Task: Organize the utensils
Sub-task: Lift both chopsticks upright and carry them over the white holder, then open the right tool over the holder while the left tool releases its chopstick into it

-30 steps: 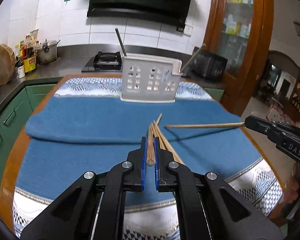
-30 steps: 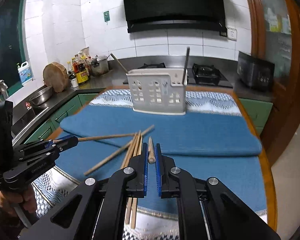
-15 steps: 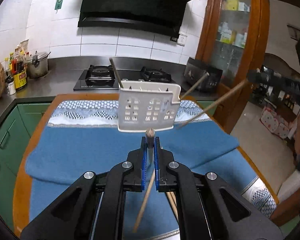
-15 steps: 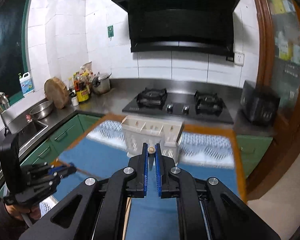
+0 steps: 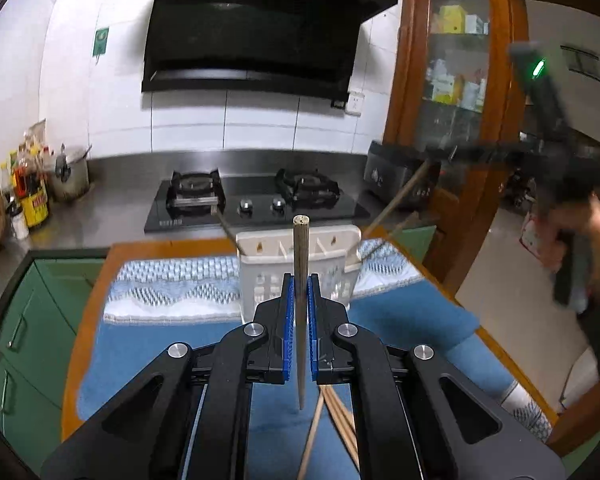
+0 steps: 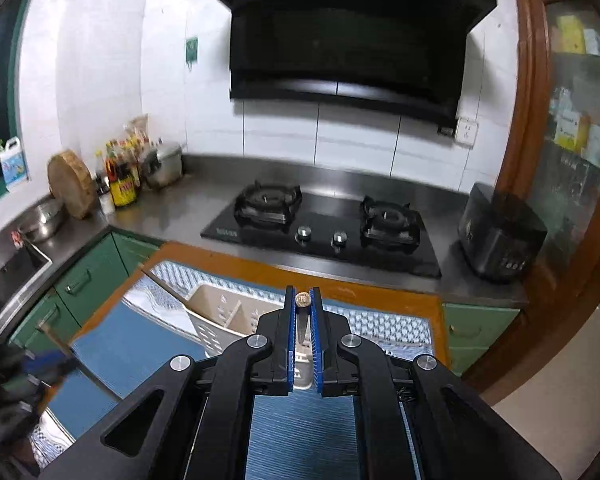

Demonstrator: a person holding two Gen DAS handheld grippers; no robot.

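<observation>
Left gripper (image 5: 299, 300) clamps a round wooden chopstick (image 5: 301, 264) upright before the white slotted plastic holder (image 5: 260, 268); right gripper (image 6: 302, 320) clamps another chopstick (image 6: 302, 301) end-on above it.

Left claw (image 5: 299, 296) grips chopstick (image 5: 301, 280); blurred right claw (image 5: 432, 160) likewise, apparently.

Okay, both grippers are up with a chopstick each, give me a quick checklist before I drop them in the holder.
1. Left gripper shut on its chopstick: ok, held upright.
2. Right gripper shut on its chopstick: ok, seen end-on.
3. White holder upright on the blue towel: ok.
4. Right chopstick tip over a compartment: cannot tell, the right gripper is blurred in the left view.
5. Left chopstick over the holder: not ok, its lower tip hangs over the towel, short of the holder.
6. Loose chopsticks left on the towel: not ok, several remain.
</observation>
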